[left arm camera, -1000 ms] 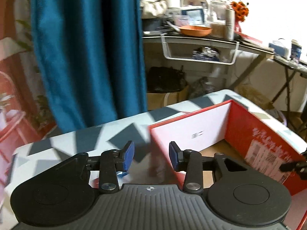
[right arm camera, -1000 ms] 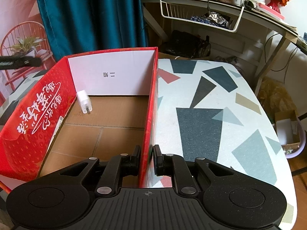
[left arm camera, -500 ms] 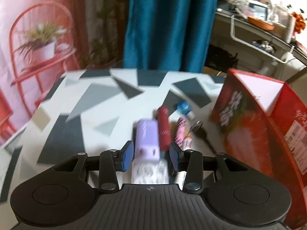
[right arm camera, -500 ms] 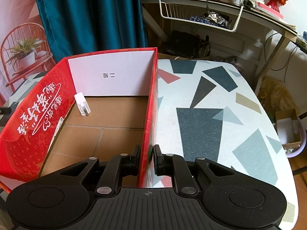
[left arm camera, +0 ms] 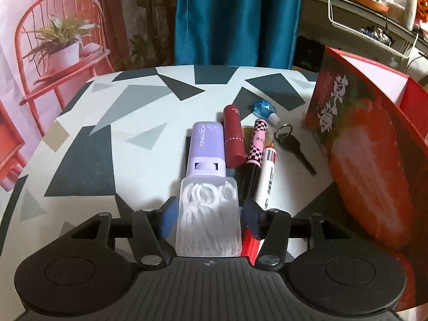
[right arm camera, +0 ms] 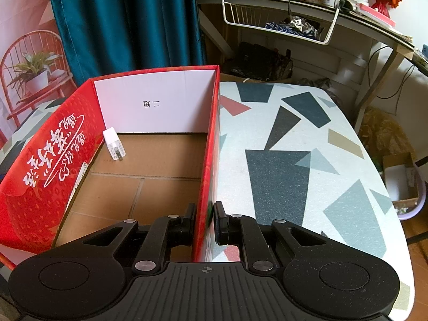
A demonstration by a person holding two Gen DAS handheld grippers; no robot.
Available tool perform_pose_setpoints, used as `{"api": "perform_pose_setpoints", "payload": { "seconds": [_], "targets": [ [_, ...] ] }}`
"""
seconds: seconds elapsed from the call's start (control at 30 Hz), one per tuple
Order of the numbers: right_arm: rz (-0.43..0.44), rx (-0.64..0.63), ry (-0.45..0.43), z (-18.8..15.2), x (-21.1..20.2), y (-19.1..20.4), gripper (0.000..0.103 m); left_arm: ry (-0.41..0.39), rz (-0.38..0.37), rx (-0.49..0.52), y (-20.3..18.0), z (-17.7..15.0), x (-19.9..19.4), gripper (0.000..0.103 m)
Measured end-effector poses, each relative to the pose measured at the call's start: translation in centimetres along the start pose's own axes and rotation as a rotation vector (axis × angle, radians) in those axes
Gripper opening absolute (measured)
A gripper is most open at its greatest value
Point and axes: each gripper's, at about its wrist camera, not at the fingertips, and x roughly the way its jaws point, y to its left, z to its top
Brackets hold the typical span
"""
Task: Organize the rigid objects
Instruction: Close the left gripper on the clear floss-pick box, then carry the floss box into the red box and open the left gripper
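Floss-pick case (left arm camera: 208,219): clear, full of white picks, flat on the table (left arm camera: 128,123), lying between the fingers of the left gripper (left arm camera: 208,220). Long axis runs straight away from the gripper, in line with its pointing; the fingers flank the two long sides. Jaws spread and have just been opening; the blue pad (left arm camera: 169,220) sits close beside the case's left wall, contact not certain, so no pinch yet.

Neighbours: purple case (left arm camera: 207,148) touching the far end, same axis. Red pen (left arm camera: 250,243) just beside the right finger and partly under it; likely to be caught in a closing grip. Checked pen (left arm camera: 257,140), white marker (left arm camera: 268,176), red tube (left arm camera: 234,139), key (left arm camera: 294,147), blue piece (left arm camera: 263,107) further right and beyond.

Box (right arm camera: 149,176): red, open, right of the row; holds one white plug (right arm camera: 114,144). Right gripper (right arm camera: 204,220) pinched shut on the box's right wall, well apart from the case. Left hand is nearer; judged next step, closing across the case's short width.
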Motion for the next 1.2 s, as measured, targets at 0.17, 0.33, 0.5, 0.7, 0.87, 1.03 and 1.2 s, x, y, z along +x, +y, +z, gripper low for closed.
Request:
{"api": "perform_pose_setpoints", "payload": {
  "seconds": [0.17,0.33,0.5,0.7,0.87,1.03,1.2],
  "targets": [
    [-0.002,0.001,0.001,-0.1,0.0,-0.1,0.012,0.009,0.033,-0.003,-0.1,0.0,0.7,0.057],
    [-0.004,0.000,0.001,-0.1,0.0,-0.1,0.012,0.010,0.048,-0.026,0.0,-0.3,1.4,0.055],
    [-0.005,0.000,0.002,-0.1,0.0,-0.1,0.012,-0.004,0.048,-0.035,0.2,-0.6,1.3,0.055],
    [-0.008,-0.008,0.000,-0.1,-0.1,0.0,0.012,-0.009,0.048,-0.023,0.1,-0.7,1.3,0.055],
    [-0.004,-0.015,-0.002,-0.1,-0.1,0.0,0.012,-0.036,0.041,-0.025,0.1,-0.7,0.5,0.055],
    [-0.006,-0.033,-0.006,-0.2,-0.2,0.2,0.012,-0.067,0.026,-0.006,-0.3,-0.1,-0.5,0.055],
    [-0.004,-0.031,-0.006,-0.1,-0.1,0.2,0.012,-0.100,0.003,0.007,-0.6,1.1,-1.7,0.055]
  ]
}}
